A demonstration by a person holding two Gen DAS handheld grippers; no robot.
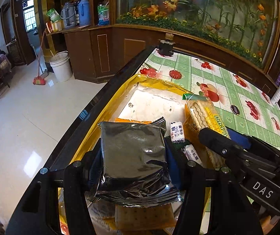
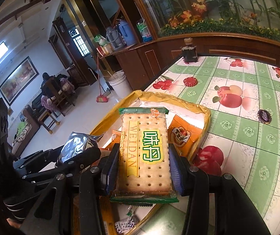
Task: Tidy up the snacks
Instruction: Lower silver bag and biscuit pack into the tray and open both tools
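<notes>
Clearly, the left tool (image 1: 135,152) clenches a crinkly, slippery silver packet (image 1: 134,156); the right tool (image 2: 143,156) pinches the brittle cracker pack (image 2: 145,148) by its long edges, at 3 and 9 o'clock.

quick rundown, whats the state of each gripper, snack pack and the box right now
left gripper: shut on silver foil pack
silver foil pack: held above the box
right gripper: shut on cracker pack
cracker pack: sealed, held above the box
yellow box: open, snacks inside
orange packet: lying in the box
</notes>
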